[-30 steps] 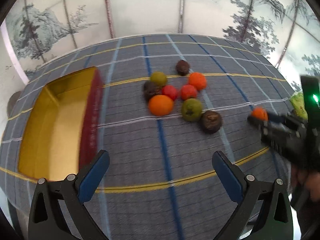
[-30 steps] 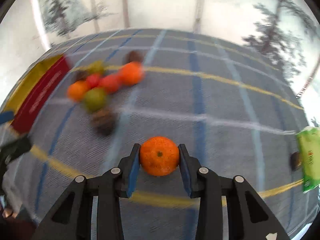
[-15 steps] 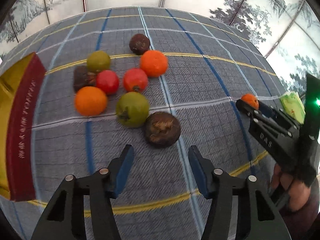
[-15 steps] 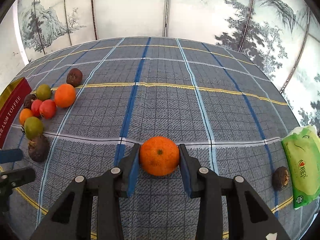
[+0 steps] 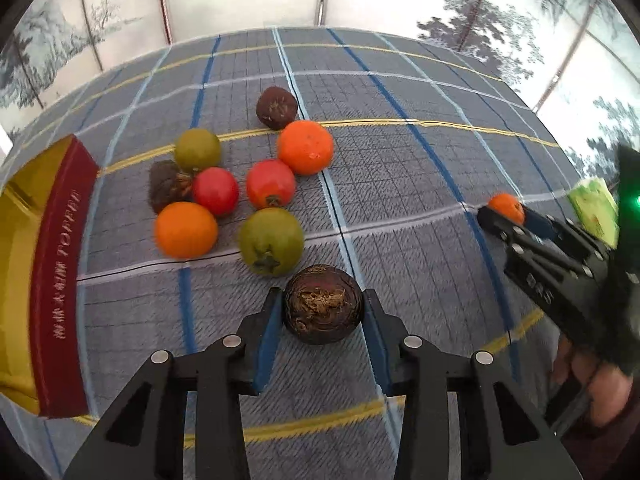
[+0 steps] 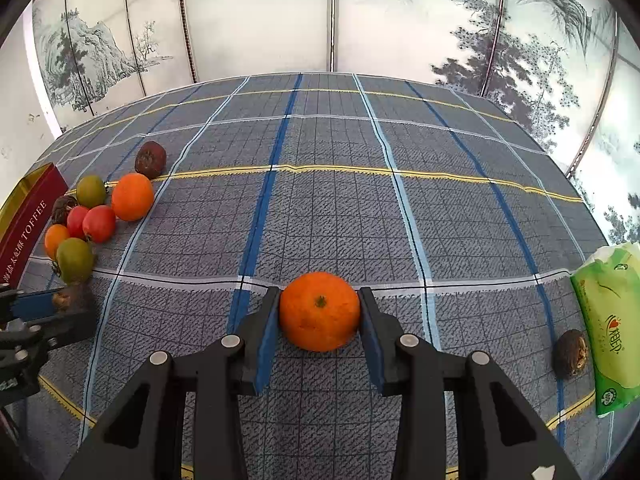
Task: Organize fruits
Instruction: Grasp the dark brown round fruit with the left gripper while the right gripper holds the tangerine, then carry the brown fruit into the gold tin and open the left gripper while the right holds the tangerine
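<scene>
Two fruits gripped on the plaid table

We see the dark brown fruit (image 5: 322,305) pinched as the left hand-held gripper (image 5: 322,316) has just been closing on it, beside the fruit cluster (image 5: 240,184); our right hand-held gripper (image 6: 319,314) clamps an orange (image 6: 319,311) mid-table (image 6: 340,200).

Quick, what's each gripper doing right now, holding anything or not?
Left gripper: its jaws have just been closing and are now shut on the dark brown fruit.
Right gripper: shut on the orange.
</scene>
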The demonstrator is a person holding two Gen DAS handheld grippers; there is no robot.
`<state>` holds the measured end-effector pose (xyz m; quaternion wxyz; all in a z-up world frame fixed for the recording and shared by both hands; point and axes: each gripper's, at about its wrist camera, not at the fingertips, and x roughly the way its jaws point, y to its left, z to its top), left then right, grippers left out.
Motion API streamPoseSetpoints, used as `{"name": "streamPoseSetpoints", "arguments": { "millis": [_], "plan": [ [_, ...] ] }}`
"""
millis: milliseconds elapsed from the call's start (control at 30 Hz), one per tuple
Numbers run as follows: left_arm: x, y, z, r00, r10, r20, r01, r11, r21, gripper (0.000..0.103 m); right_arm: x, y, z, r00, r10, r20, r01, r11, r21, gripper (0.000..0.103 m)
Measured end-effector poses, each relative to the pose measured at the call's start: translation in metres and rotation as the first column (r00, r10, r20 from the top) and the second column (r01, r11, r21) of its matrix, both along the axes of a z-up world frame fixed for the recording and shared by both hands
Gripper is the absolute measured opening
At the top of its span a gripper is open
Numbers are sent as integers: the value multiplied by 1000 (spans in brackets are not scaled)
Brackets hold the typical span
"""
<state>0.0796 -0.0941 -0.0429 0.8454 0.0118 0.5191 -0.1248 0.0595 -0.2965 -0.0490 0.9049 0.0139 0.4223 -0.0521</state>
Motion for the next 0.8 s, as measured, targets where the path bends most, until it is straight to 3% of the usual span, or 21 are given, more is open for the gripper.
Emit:
{"name": "streamPoseSetpoints", "arguments": {
  "millis": [200,400,633,800],
  "plan": [
    [-20,39,36,997,0,79,0,1000,0,40,0,1,0,1000,-1,-2,1,1000,-7,36],
    [-13,115,59,982,118,149,-124,992,34,40,0,1,0,1000,-1,-2,1,1000,-7,36],
    [4,220,40,949,289,125,-305,942,141,40,0,1,0,1000,-1,-2,1,1000,-7,36],
    [8,262,17,934,344,90,-355,918,178,40,0,1,0,1000,-1,-2,1,1000,-6,36]
  ]
}}
